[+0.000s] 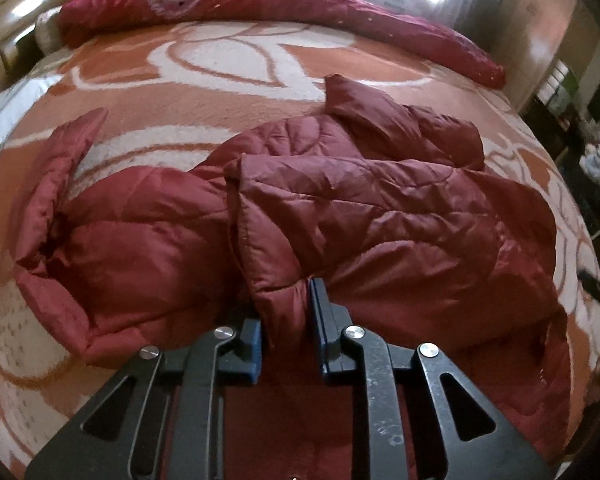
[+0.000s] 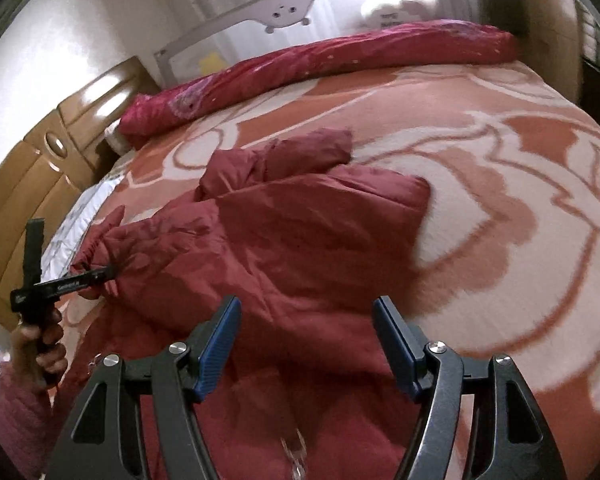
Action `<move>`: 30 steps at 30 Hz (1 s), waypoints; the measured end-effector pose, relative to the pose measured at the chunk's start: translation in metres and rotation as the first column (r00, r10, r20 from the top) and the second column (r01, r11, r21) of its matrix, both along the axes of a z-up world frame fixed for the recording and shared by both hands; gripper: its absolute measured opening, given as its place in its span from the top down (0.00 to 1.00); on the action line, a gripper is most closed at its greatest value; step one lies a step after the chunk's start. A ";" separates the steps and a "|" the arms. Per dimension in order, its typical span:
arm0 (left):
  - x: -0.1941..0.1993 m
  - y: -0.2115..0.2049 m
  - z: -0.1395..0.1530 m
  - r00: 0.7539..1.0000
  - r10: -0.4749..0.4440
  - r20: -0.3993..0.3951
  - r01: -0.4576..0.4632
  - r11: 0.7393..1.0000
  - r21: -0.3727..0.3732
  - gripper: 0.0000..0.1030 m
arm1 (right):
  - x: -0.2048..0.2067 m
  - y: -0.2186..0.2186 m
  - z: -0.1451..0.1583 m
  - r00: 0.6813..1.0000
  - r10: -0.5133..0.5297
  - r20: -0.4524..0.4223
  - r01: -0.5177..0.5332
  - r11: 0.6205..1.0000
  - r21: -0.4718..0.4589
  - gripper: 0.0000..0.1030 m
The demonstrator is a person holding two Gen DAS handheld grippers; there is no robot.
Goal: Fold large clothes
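Left gripper (image 1: 286, 312) pinches a jacket (image 1: 380, 220) edge between narrow jaws, apparently to carry the fold. Right gripper (image 2: 306, 340) hovers above it, jaws wide, holding nothing.

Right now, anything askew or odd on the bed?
The maroon puffer jacket lies rumpled and lopsided on the blanket: one sleeve sticks out away from the body, the far part is bunched. The left claw pinches a fold of it; the right claw hangs open above it. No damage or spill visible.
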State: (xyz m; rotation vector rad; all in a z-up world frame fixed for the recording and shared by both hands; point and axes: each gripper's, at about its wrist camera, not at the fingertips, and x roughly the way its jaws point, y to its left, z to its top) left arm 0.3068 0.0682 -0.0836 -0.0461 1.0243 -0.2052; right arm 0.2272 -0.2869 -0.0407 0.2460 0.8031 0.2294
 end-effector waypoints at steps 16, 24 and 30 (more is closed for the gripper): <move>-0.008 0.007 -0.009 1.000 0.030 -0.001 -0.030 0.999 0.033 0.66 | 0.074 0.022 -0.072 0.991 -0.011 -0.132 -0.008 0.990 -0.142 0.35; -0.035 0.003 0.043 0.992 -0.013 0.127 0.030 0.990 -0.136 0.66 | 0.075 0.025 -0.073 0.992 -0.016 -0.126 -0.004 0.988 -0.155 0.34; -0.002 -0.053 0.008 0.994 -0.099 0.043 0.100 0.995 -0.015 0.66 | 0.071 0.028 -0.061 0.987 -0.050 -0.155 0.022 0.984 -0.178 0.34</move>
